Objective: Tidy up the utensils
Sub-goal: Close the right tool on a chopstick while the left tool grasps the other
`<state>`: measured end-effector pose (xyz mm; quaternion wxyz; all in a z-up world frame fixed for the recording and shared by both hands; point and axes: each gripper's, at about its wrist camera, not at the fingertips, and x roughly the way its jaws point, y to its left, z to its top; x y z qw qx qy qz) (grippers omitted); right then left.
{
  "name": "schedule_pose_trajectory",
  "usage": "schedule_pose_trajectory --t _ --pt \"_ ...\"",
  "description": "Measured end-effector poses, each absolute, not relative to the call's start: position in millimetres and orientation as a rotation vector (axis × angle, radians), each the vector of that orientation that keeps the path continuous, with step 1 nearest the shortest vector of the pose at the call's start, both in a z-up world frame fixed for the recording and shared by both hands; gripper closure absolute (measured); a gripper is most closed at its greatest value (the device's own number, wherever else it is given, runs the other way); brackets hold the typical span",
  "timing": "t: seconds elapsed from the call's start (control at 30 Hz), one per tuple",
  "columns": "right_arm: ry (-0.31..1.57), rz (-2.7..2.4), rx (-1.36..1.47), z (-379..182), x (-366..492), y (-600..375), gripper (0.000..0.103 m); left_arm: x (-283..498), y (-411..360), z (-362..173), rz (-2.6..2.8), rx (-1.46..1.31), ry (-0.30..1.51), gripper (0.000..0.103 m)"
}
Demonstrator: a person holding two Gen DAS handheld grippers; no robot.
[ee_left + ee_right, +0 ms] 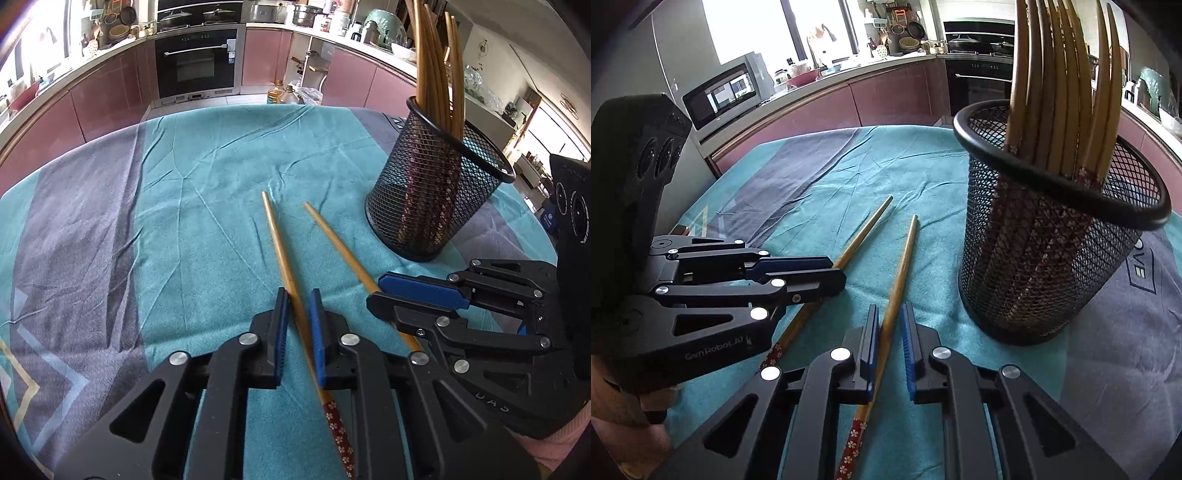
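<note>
Holding one chopstick apiece, both tools are closed down to a narrow gap on the bamboo shafts: the left tool (298,314) pinches the left chopstick (277,236) about mid-length, and the right tool (891,332) pinches the right chopstick (905,254) likewise, each stick's red flowered handle end trailing back beneath its tool. Both sticks appear to lie low against the teal cloth (207,177) covering the tabletop, their tapered tips pointing toward the left of the black mesh holder (1034,258), which stands just to the right of them and already carries a bundle of matching chopsticks (1067,85). Risks, as judged: each grip bears on a thin round shaft, so a stick may pivot or slip as it is lifted and tilted upright. The two tools sit close beside each other, nearly touching, left of the holder, and could knock together or cross sticks if raised at once. The holder is light, open mesh and top-heavy with its load; a stick striking its rim (993,155) or the standing bundle could tip it. The wrinkled cloth could snag a dragged tip. Clearance: open cloth lies left of and beyond the holder, well clear of objects; the tabletop's far edge is beyond the holder, with kitchen cabinets (103,96) past it. The free gap inside the rim lies on the holder's left side.
</note>
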<state>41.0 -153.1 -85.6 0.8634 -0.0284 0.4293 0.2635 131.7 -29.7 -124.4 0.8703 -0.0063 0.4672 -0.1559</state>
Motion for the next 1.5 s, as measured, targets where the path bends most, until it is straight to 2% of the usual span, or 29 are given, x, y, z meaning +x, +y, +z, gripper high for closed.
schedule_pose_trajectory --t 0.23,0.8,1.0,1.13,1.5 --pt "0.900 0.551 -0.008 -85.3 39.2 -162.0 0.097 125.8 -25.2 -124.0 -0.316 -0.046 0.976 0.095" --pt "0.920 0.619 -0.026 -83.6 29.7 -153.0 0.095 103.5 -37.0 -126.1 -0.362 -0.030 0.995 0.095" --pt "0.922 0.624 -0.033 -87.4 30.4 -151.5 0.096 108.6 -41.3 -126.7 -0.369 -0.023 0.992 0.092" --pt "0.920 0.623 -0.017 -87.9 30.9 -154.5 0.097 111.5 -43.7 -126.6 -0.360 -0.035 0.992 0.095" --pt "0.862 0.650 0.035 -68.8 20.6 -169.7 0.097 100.4 -38.7 -109.7 -0.373 -0.055 0.951 0.095"
